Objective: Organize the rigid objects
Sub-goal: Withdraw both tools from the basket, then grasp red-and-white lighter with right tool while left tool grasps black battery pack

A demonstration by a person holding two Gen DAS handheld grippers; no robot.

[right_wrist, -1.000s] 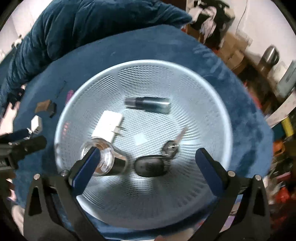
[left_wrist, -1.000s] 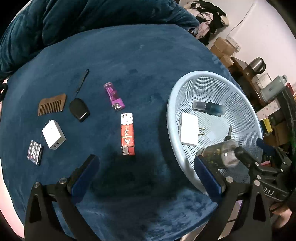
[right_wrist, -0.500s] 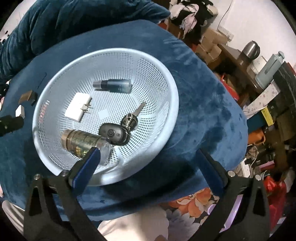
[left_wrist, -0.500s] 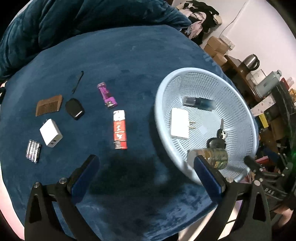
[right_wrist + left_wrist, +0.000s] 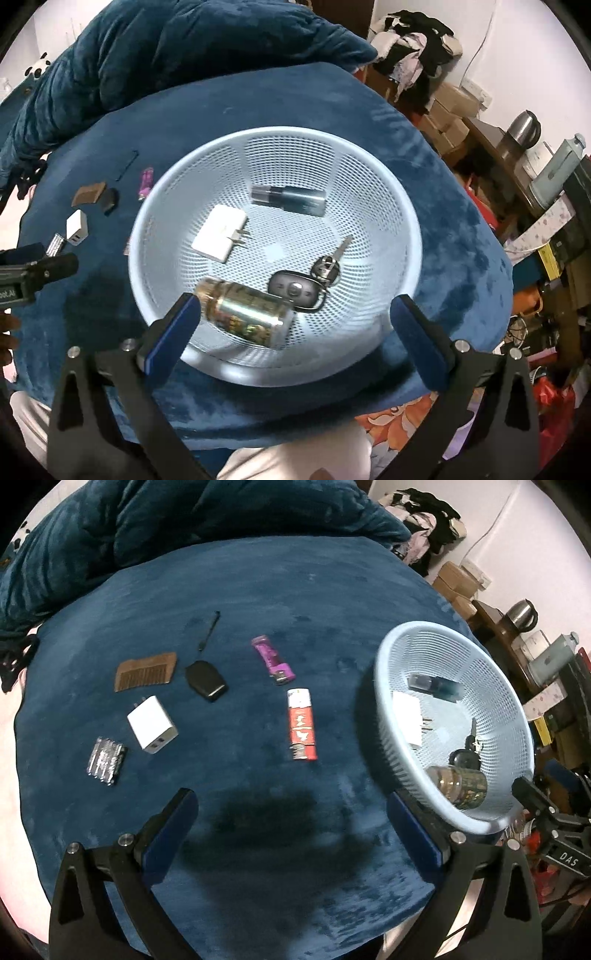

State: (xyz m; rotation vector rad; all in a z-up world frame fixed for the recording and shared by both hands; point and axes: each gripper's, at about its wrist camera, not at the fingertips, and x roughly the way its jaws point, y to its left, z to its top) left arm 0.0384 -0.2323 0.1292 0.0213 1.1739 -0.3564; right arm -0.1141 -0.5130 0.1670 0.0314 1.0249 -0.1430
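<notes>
A pale blue mesh basket (image 5: 369,177) (image 5: 388,709) stands on the blue cloth at the right. Inside lie a gold jar (image 5: 245,312) (image 5: 460,782), a black key fob with keys (image 5: 295,291), a white plug (image 5: 219,238) and a dark bottle (image 5: 290,197). On the cloth to the left lie a red lighter (image 5: 302,729), a purple lighter (image 5: 272,660), a black fob (image 5: 205,677), a wooden comb (image 5: 146,671), a white charger (image 5: 152,729) and a silver battery pack (image 5: 106,760). My right gripper (image 5: 295,332) hangs open above the basket's near rim. My left gripper (image 5: 291,830) is open over bare cloth.
A rumpled blue blanket (image 5: 166,524) is heaped behind the table. Cardboard boxes (image 5: 447,110), a kettle (image 5: 524,129) and cluttered shelves (image 5: 554,701) crowd the right side. The table's front edge lies just below both grippers, with a person's legs (image 5: 288,458) there.
The right gripper has let go of the gold jar, which now lies on its side in the basket, and has drawn back. The left gripper's view has shifted slightly.
</notes>
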